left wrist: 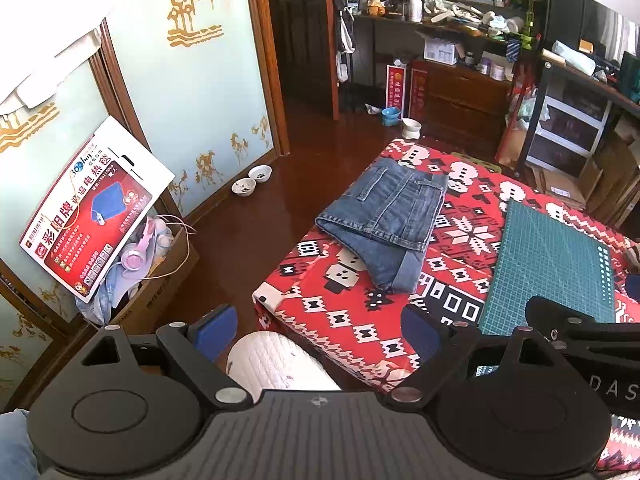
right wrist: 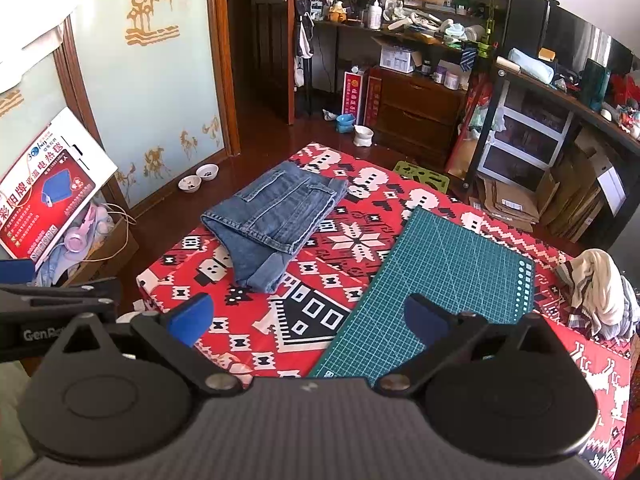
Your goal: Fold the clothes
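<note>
I see a bed covered in a red patterned blanket point(right wrist: 352, 240), and I place everything else from it. Off its left side, on the floor by the wall, stands a cardboard box point(left wrist: 160, 288) holding pink headphones point(left wrist: 136, 258), with a red and white package point(left wrist: 96, 216) leaning over it. Two small pet bowls point(left wrist: 252, 180) sit on the dark floor near the blanket's far left corner. My left claw point(left wrist: 316, 332) hovers over the blanket's near left corner, its blue pads point(left wrist: 218, 328) spread wide and holding nothing. On the left half of the blanket lie the folded jeans point(right wrist: 276, 224), flat, with one cuffed leg end pointing toward me. Just right of them, well apart from the denim, a green cutting mat point(right wrist: 436, 292) lies flat on the blanket. My right claw point(right wrist: 308, 320) hangs above the mat's near edge, jaws also apart and empty. At the blanket's right edge sits a crumpled pile of pale clothes point(right wrist: 600, 292).
</note>
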### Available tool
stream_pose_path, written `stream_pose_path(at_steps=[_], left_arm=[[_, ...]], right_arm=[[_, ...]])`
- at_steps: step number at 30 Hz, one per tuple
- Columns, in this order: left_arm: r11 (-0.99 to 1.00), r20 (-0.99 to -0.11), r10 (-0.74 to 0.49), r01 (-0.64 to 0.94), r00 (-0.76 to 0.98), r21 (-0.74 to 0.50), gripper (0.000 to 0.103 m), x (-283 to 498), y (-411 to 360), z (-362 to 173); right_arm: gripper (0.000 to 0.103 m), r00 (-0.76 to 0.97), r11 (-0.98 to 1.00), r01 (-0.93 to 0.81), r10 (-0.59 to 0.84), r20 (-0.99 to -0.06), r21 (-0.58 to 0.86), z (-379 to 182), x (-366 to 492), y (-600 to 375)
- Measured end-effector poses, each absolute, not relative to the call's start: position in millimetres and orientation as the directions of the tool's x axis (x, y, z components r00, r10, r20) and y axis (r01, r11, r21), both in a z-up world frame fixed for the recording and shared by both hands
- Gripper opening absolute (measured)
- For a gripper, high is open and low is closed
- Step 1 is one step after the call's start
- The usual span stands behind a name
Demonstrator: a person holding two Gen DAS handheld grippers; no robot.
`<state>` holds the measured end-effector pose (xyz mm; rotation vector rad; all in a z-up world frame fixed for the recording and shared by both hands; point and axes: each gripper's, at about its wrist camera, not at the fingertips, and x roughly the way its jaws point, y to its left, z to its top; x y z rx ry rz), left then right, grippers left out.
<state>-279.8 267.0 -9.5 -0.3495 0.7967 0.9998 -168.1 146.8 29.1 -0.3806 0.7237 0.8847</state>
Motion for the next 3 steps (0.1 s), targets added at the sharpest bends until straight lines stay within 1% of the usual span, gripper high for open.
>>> stream_pose_path(at_steps=[3], left_arm=[[0.517, -0.733, 0.613, -0.851, 0.296, 0.089, 0.089, -279.4, 266.3, -9.7]], right_arm=[[0.102, 0.418, 0.59, -0.807, 0.563, -0.713, -0.007, 29.2, -166.7, 146.9]])
